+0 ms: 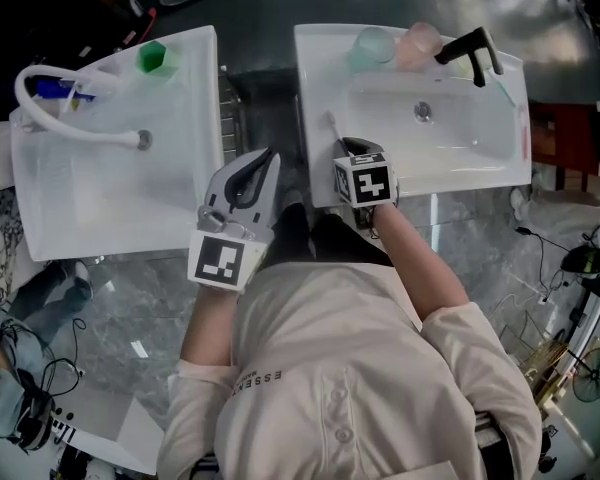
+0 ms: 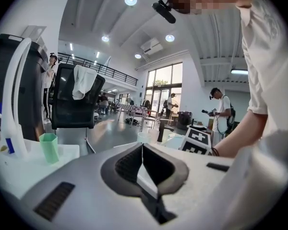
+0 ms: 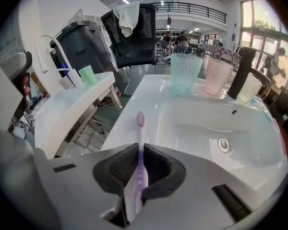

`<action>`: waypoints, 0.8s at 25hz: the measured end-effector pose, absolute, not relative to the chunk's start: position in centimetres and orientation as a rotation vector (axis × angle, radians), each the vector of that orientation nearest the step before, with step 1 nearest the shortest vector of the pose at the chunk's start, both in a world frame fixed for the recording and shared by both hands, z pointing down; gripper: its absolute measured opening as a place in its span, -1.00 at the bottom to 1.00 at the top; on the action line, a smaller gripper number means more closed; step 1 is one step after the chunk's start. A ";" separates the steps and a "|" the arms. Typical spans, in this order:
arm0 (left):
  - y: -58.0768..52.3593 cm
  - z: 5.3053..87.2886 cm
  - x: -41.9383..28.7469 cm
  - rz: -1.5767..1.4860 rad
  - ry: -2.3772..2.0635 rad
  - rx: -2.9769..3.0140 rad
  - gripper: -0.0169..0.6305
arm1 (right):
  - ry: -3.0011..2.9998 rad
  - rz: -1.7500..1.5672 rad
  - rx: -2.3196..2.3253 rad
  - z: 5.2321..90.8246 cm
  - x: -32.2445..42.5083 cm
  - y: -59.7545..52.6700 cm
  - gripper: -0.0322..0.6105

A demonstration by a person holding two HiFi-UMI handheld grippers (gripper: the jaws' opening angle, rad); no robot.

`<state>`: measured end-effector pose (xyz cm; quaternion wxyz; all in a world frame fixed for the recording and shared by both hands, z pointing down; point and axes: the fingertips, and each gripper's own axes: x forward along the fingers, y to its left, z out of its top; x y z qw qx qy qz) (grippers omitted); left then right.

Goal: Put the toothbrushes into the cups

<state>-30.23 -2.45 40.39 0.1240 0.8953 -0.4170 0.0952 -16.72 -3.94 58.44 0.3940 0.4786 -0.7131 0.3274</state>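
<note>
Right gripper (image 3: 140, 152): jaws were clamped on a purple toothbrush (image 3: 140, 128), its head pointed forward over the sink rim (image 3: 127, 119). Cups (image 3: 185, 73) were stood well ahead of the jaws. Left gripper (image 2: 143, 150): jaws were pressed together, empty.

- Two white basins stand side by side over a grey stone floor (image 1: 130, 308).
- Left basin (image 1: 50, 218): a green cup (image 1: 154, 56) and a looping white hose (image 1: 50, 118) on its back rim.
- Right basin (image 1: 315, 88): a teal cup (image 1: 373, 44), a pink cup (image 1: 418, 40) and a black tap (image 1: 472, 46) along the back ledge.
- A purple toothbrush (image 1: 333, 130) sits at its left rim.
</note>
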 end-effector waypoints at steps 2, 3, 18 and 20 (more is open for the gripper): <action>-2.6 39.9 -30.1 0.269 -1.205 2.614 -0.94 | -1.817 0.860 1.211 58.5 -16.6 -3.9 -0.76; -2.7 39.6 -30.0 0.267 -1.201 2.617 -0.93 | -1.824 0.876 1.210 58.4 -16.6 -3.9 -0.76; -6.4 36.0 -25.8 0.235 -1.335 2.679 -0.94 | -2.217 0.722 1.237 46.8 -12.0 -12.4 -0.76; -7.2 35.6 -24.7 0.223 -1.364 2.665 -0.93 | -2.302 0.672 1.222 44.7 -11.5 -14.2 -0.76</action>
